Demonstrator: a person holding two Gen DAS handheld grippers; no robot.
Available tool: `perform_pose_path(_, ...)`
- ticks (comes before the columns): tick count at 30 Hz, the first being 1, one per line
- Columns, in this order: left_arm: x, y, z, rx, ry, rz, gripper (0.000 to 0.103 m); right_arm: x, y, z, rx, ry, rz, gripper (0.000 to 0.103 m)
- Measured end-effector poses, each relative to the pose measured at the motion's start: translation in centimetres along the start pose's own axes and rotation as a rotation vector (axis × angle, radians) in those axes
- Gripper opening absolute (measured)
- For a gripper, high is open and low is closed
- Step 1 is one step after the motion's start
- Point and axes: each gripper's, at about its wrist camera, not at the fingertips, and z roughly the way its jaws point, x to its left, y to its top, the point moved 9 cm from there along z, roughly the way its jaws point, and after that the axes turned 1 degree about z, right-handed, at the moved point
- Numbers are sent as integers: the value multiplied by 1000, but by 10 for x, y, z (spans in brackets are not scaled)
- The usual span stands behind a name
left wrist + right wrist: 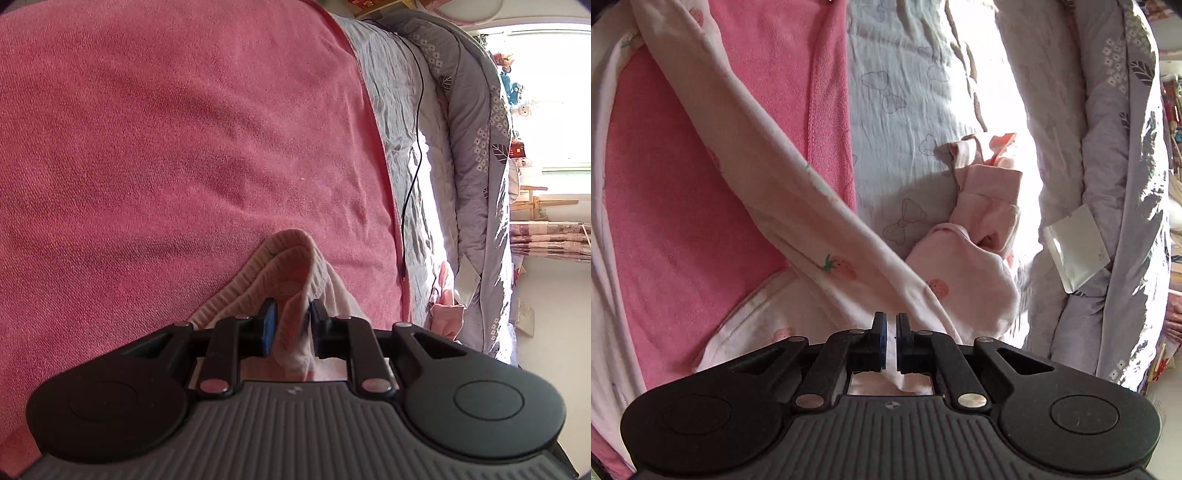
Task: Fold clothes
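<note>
You hold the strawberry-print garment (pixel 827 236) at two points above the pink towel (pixel 177 140). The left gripper (pixel 291 325) is clenched on the ribbed cuff (pixel 273 258). The right gripper (pixel 891 341) is clenched on a thin fold of the same fabric. From the right gripper, the garment's long axis runs up and to the left across the pink towel. Judge both ends as gripped; the next move likely depends on keeping that axis taut.
</note>
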Motion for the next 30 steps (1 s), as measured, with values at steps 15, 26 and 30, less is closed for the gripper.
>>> perform_pose_path(15,16,-5,12,72,38,85,21,22,68,46,-65,-162,-164,40)
perform_pose_path(26,21,-6,18,64,56,62,21,18,79,141,40,45,-260,47)
perform_pose_path(30,19,-6,22,63,72,63,21,21,75,141,137,158,-159,8)
